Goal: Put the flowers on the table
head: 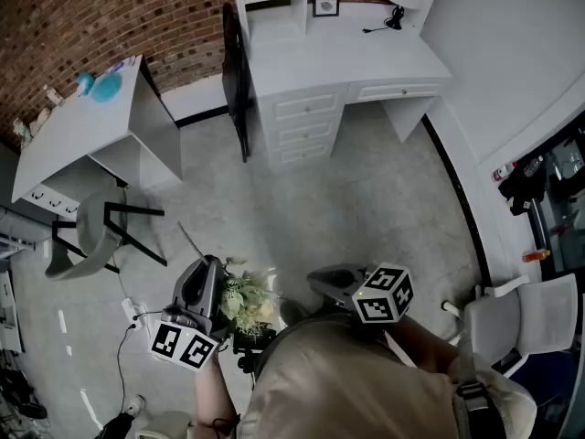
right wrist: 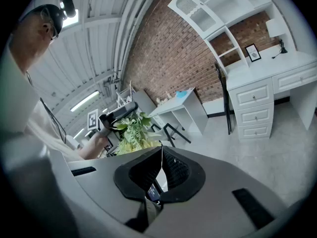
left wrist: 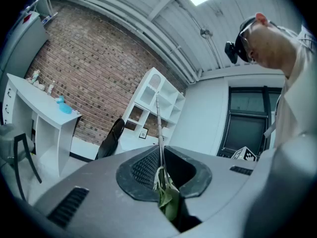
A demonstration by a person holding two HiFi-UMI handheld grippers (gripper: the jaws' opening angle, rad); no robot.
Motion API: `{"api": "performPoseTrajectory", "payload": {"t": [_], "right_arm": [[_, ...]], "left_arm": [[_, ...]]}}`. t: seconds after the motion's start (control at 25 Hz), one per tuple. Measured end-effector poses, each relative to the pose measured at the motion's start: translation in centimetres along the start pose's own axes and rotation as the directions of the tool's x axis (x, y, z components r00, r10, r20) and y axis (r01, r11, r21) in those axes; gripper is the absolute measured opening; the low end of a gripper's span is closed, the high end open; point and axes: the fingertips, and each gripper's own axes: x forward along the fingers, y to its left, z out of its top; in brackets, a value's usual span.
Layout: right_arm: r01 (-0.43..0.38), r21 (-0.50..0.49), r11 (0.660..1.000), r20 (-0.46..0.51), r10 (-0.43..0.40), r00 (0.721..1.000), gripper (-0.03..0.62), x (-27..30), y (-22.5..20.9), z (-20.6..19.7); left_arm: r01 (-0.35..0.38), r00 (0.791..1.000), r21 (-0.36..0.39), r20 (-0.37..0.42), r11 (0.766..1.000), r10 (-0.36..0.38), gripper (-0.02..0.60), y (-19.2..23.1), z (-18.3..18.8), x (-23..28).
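Observation:
A bunch of flowers (head: 247,302) with green leaves and pale blooms hangs close to the person's body in the head view. My left gripper (head: 210,265) is shut on it. In the left gripper view the thin stem (left wrist: 159,128) runs up between the closed jaws of the left gripper (left wrist: 161,155), and leaves (left wrist: 168,200) bunch behind them. The right gripper (head: 331,283) is level with it to the right, apart from the flowers. In the right gripper view the right gripper (right wrist: 161,151) has its jaw tips meeting with nothing between them, and the flowers (right wrist: 132,133) show beyond under the left gripper (right wrist: 119,112).
A white desk with drawers (head: 347,62) stands ahead, with a black chair (head: 236,80) at its left end. A second white table (head: 78,131) is at the far left, with a grey chair (head: 91,236) before it. A white chair (head: 521,323) sits at the right.

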Motion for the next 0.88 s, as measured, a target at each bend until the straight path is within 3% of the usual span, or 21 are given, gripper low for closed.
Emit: {"api": "performPoseTrajectory", "payload": {"t": [0.6,0.88], "right_arm": [[-0.02,0.014,1.0,0.042,0.02,0.999,0.023,-1.3,-1.6,0.9],[-0.064,0.018,0.998,0.044,0.064,0.997,0.023,-1.7,-2.6,1.6]], "left_arm": [[-0.005,1.0,0.047,0.015,0.999,0.004,0.038,-1.2,0.6,1.9],[-0.024,0.998,0.128,-0.049,0.992,0.03,0.038,-2.5,0.0,4.2]]}}
